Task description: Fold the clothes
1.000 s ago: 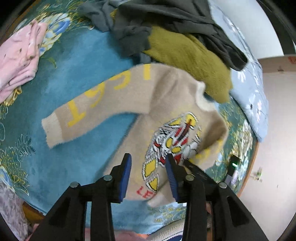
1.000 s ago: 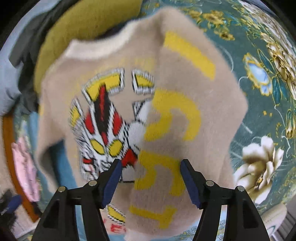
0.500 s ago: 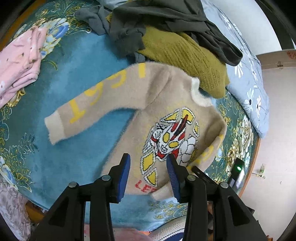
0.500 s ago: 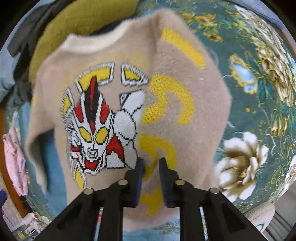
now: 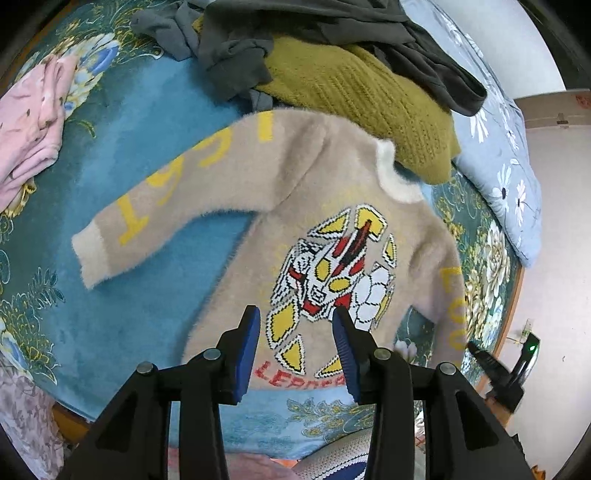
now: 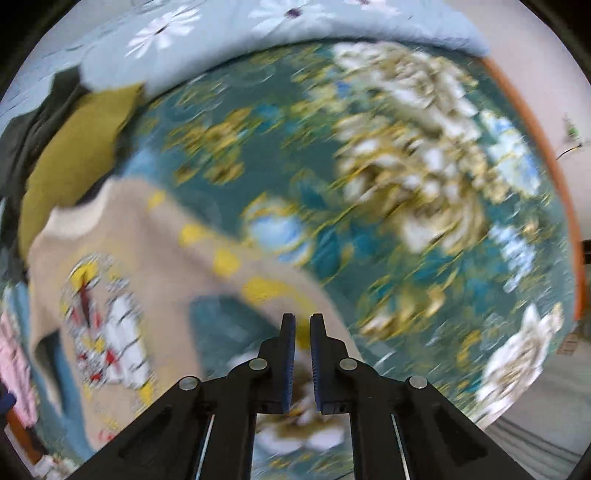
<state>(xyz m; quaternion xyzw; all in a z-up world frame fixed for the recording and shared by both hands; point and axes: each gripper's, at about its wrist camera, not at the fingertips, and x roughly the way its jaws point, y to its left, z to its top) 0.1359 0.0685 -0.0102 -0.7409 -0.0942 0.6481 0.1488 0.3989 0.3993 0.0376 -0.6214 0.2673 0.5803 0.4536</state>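
A beige fuzzy sweater [image 5: 295, 206] with a cartoon robot print and yellow letters lies face up on the blue floral blanket [image 5: 110, 314]. Its left sleeve [image 5: 155, 206] stretches out flat toward the left. My left gripper [image 5: 295, 332] is open and empty, hovering over the sweater's lower hem. My right gripper [image 6: 299, 332] is shut on the end of the sweater's right sleeve [image 6: 258, 288], which now extends out to the sweater's right. The right wrist view is motion-blurred. The right gripper also shows at the left wrist view's right edge [image 5: 495, 369].
A mustard knit [image 5: 362, 92] and dark grey garments [image 5: 295, 33] are piled behind the sweater's collar. A pink garment [image 5: 29, 122] lies at the far left. A light blue flowered quilt [image 5: 509, 155] lies at the back right. The bed's wooden edge [image 6: 561, 177] runs along the right.
My right gripper closed on the sleeve that lay folded over the sweater's chest and pulled it out to the right. The left gripper stayed open above the hem.
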